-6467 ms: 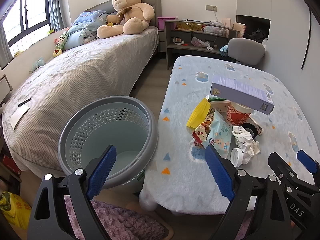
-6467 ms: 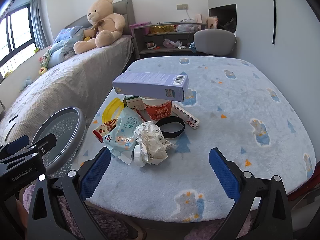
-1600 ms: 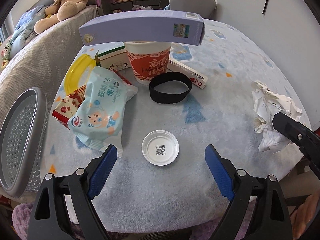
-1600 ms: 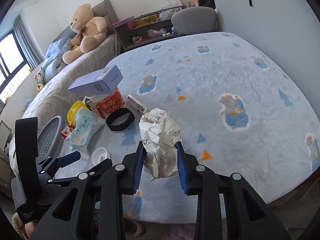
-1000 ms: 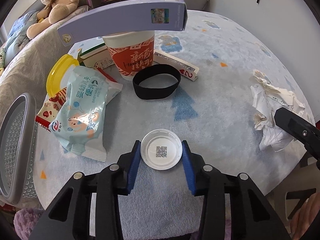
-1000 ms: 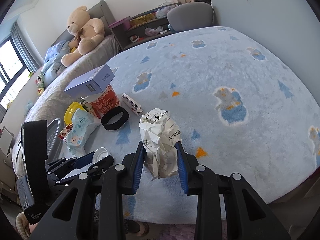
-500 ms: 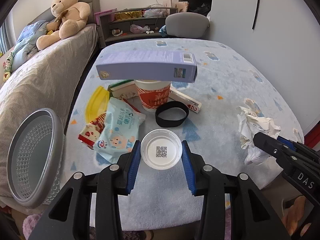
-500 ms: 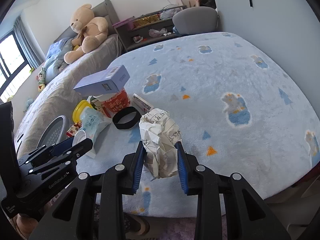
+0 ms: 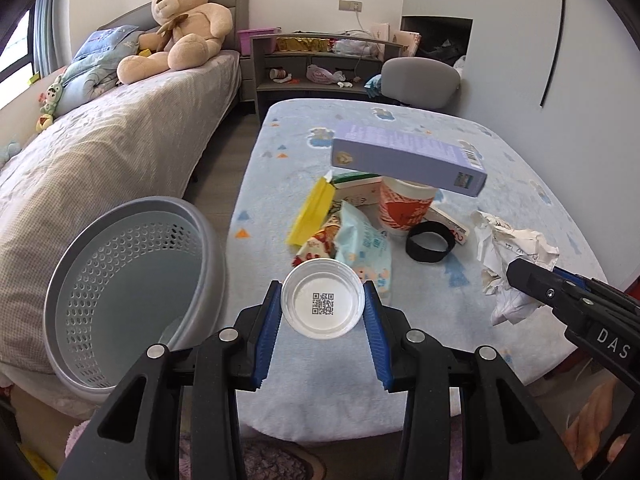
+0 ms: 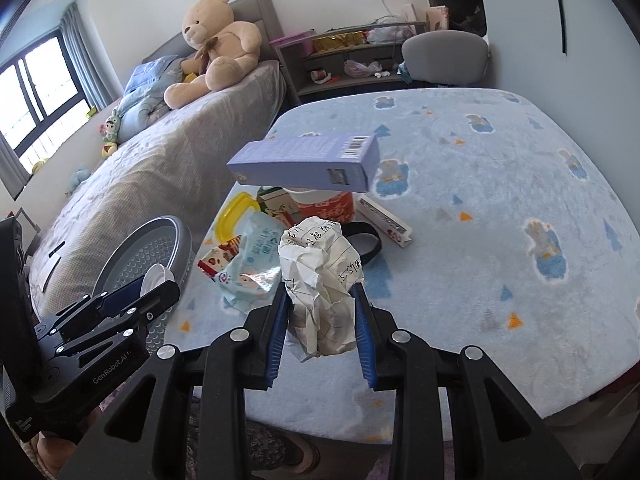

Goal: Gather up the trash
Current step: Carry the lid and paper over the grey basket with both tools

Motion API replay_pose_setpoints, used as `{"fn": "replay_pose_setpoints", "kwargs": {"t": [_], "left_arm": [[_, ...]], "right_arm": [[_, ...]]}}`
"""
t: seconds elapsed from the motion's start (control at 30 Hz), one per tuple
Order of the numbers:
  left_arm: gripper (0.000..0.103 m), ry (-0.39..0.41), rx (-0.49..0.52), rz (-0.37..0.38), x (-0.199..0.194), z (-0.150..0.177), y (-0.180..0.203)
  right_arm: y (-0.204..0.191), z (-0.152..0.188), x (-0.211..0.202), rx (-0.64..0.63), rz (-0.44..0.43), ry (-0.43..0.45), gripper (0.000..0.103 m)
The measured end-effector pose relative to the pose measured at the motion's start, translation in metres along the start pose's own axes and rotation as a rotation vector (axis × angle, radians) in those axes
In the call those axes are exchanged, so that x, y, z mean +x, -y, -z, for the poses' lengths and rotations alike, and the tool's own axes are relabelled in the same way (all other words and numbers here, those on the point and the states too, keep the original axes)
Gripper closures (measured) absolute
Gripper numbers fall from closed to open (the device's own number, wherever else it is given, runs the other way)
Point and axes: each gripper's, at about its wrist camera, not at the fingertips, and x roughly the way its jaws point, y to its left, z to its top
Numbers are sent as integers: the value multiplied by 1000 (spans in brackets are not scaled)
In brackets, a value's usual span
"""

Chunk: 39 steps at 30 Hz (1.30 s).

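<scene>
**Both claws loaded, basket at your left**

At your far left lies the bed (image 9: 100, 168), with a teddy bear (image 9: 180, 28) sitting at its head. Just beside the bed stands the grey basket (image 9: 132, 300) with its perforated wall, tucked between the bed and the surface (image 9: 500, 152), which wears a pale blue cover.

Your left claw (image 9: 323, 312) is clamped on the white lid (image 9: 322, 305); both blue pads press its rim, and a square code faces up from its middle. In the right wrist view the lid shows against the basket's rim, off the surface.

Further right, the rest of the trash sits in a heap on the surface: a yellow lid (image 9: 314, 212), a red snack wrapper (image 9: 316, 244), a pale blue wipes pack (image 9: 362, 244), a red cup (image 9: 404, 208) with a purple box (image 9: 408, 156) lying across its top, and a black band (image 9: 430, 242) near a narrow white carton (image 10: 384, 220).

Your right claw (image 10: 322, 322) is closed on the crumpled paper (image 10: 320, 276), which stands up between the pads, clear of the surface.
</scene>
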Motion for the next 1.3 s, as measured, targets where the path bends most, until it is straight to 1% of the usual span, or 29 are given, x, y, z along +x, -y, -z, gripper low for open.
{"fn": "replay_pose_setpoints", "kwargs": {"t": [0.4, 0.6, 0.8, 1.03, 1.23, 1.3], "left_arm": [[64, 11, -99, -55, -8, 0, -85], [64, 4, -135, -110, -15, 2, -129], [64, -20, -173, -156, -14, 7, -170], [64, -47, -200, -195, -4, 10, -199], [64, -74, -230, -199, 12, 9, -215], [64, -79, -231, -211, 15, 9, -219]], "right_arm": [[-83, -19, 27, -104, -80, -16, 72], [-125, -23, 47, -146, -130, -40, 72], [-161, -24, 69, -186, -190, -71, 72], [-186, -27, 95, -207, -240, -100, 72], [-198, -25, 115, -226, -271, -140, 72], [-203, -25, 118, -231, -287, -149, 72]]}}
